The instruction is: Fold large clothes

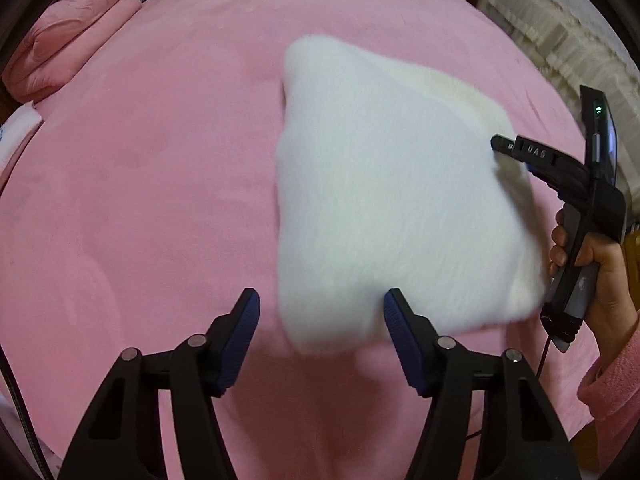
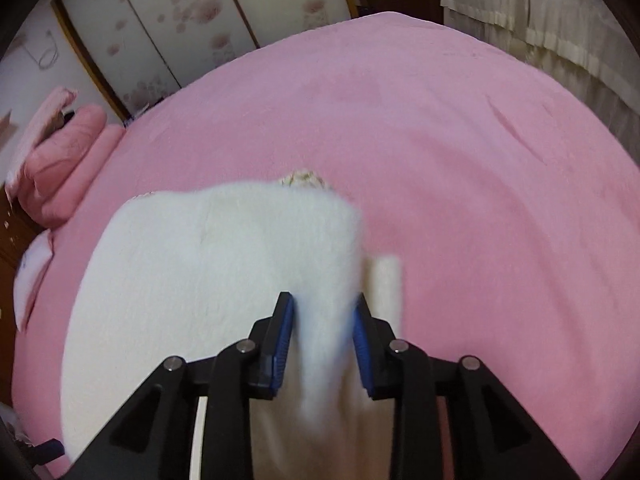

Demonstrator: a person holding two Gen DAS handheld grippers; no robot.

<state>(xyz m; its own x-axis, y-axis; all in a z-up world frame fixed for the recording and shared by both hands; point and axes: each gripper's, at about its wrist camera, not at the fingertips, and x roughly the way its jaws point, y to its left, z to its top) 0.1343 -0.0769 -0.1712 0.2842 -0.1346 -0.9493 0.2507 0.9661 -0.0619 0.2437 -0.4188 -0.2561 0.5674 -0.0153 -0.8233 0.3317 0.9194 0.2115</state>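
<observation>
A white fluffy garment (image 1: 392,200) lies folded into a rough square on the pink bed (image 1: 140,180). My left gripper (image 1: 322,308) is open and empty, its fingers standing either side of the garment's near left corner, just above it. My right gripper (image 2: 323,312) is shut on the garment's right edge (image 2: 224,280), with white fleece bunched between the blue pads (image 2: 285,332). In the left wrist view the right gripper (image 1: 500,146) reaches in from the right, held by a hand in a pink sleeve. The garment looks blurred by motion.
Pink pillows and a folded pink quilt (image 1: 68,36) are stacked at the bed's far left. A cream lace-covered piece of furniture (image 2: 540,20) stands beyond the bed's right side. Floral wardrobe doors (image 2: 180,28) are behind the bed.
</observation>
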